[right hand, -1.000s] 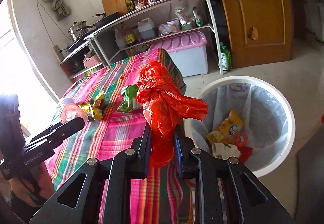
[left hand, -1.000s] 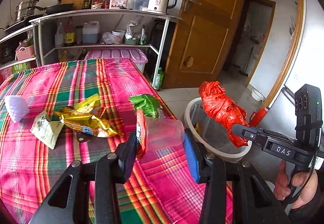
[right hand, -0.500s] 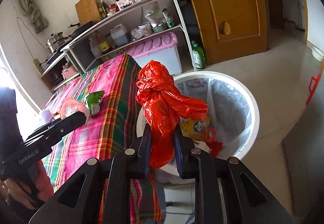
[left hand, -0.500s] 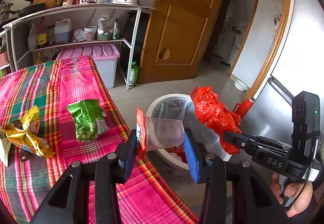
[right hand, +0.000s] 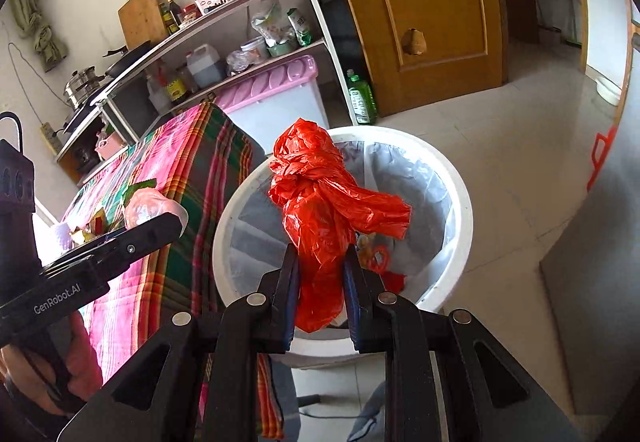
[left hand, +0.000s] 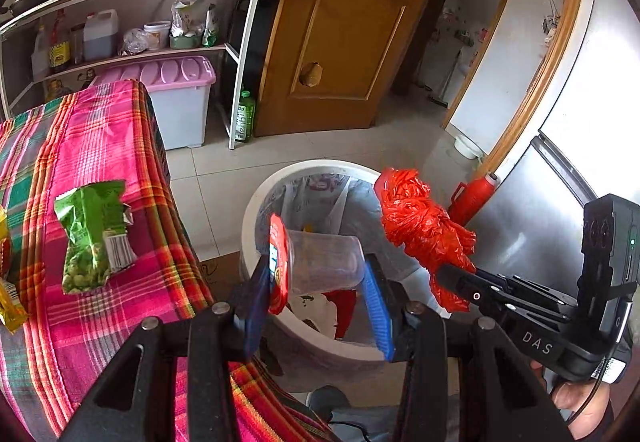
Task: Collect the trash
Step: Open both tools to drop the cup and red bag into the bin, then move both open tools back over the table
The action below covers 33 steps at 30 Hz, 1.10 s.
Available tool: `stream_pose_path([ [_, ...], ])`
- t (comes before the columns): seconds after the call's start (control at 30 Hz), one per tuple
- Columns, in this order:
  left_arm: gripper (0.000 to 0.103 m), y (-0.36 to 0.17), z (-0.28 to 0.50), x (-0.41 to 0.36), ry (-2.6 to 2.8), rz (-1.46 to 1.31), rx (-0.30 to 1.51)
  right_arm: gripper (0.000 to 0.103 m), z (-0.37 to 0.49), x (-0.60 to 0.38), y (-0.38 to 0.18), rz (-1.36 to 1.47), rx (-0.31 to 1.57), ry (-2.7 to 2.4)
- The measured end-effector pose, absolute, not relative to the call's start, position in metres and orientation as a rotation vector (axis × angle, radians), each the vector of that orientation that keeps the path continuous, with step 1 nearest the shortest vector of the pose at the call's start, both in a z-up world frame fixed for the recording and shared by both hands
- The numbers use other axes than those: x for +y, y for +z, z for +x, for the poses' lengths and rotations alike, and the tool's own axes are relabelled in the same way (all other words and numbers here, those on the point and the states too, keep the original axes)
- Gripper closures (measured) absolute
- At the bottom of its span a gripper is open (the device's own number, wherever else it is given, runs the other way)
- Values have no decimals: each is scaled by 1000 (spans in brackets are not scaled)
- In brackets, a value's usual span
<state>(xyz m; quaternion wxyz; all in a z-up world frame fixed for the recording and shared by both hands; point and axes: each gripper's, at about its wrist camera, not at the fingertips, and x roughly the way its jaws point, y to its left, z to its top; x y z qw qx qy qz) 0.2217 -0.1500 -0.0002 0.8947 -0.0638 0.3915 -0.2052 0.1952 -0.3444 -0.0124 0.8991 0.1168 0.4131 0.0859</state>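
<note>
My left gripper is shut on a clear plastic cup with a red torn lid, held over the near rim of the white trash bin. My right gripper is shut on a crumpled red plastic bag and holds it above the bin, which has a grey liner and some trash inside. The red bag and right gripper also show at the right of the left wrist view. The cup and left gripper show at the left of the right wrist view.
The plaid-covered table stands left of the bin with a green snack packet and yellow wrappers on it. A metal shelf rack, pink-lidded box, wooden door and steel fridge surround the bin.
Both grippers have swung from over the table to above the bin, each still holding its item. The bin has come closer and more central in both views.
</note>
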Motion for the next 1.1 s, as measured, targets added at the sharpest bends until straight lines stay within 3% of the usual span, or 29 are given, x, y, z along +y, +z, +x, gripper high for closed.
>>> stream_pose_path([
  [0.33, 57, -12, 236, -162, -399, -112, 866, 81, 204, -353, -25, 263, 885, 159],
  [0.63, 53, -16, 243, -172, -414, -98, 911, 74, 206, -357, -36, 278, 929, 137],
  [0.7, 51, -16, 243, -172, -412, -103, 909, 70, 205, -357, -35, 280, 925, 138],
  [1.1, 46, -3, 230, -157, -425, -137, 849, 68, 193, -353, -14, 264, 864, 165],
])
